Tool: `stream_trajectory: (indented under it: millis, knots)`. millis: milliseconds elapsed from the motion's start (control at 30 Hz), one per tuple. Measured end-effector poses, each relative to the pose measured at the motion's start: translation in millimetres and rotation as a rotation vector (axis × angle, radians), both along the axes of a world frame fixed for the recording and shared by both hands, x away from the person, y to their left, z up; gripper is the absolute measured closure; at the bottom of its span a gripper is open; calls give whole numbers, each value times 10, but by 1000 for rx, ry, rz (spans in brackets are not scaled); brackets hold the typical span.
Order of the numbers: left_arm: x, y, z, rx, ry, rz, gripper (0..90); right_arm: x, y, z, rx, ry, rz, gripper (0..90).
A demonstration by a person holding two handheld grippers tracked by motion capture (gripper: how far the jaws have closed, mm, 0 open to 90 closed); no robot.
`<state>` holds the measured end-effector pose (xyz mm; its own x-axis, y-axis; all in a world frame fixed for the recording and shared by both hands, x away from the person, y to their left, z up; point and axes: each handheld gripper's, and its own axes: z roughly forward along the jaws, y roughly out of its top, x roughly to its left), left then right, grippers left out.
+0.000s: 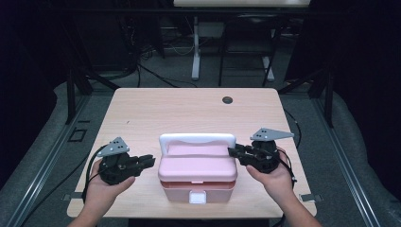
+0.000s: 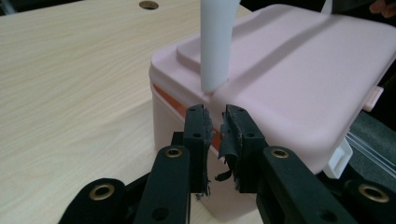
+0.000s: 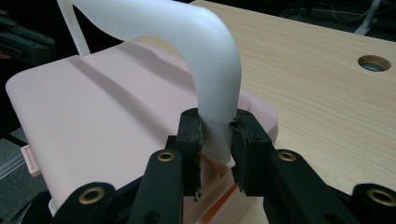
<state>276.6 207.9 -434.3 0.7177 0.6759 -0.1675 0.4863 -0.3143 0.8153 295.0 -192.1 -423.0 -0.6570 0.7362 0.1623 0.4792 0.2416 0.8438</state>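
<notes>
Pink lidded box near the front edge of the bench, long axis running left to right, white handle raised upright over the lid. Right hand-held gripper clamped on the handle's right leg, at its foot. Left hand-held gripper just beside the box's left end, jaws nearly together on nothing, handle's left leg just beyond its tips. Nearer the handle: right.

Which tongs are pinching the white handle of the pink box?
The right tongs pinch the white handle; the left tongs just point at the pink box.
</notes>
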Motion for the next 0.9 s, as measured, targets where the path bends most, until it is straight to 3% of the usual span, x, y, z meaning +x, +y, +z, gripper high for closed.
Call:
stream_trajectory:
  millis: [400,900]
  knots:
    - [-90,-17,-115,-15,19,-21,884,17,2,74,4,-4,-6,736]
    - [-123,-291,-255,-13,54,-92,896,19,-2,81,9,0,-9,737]
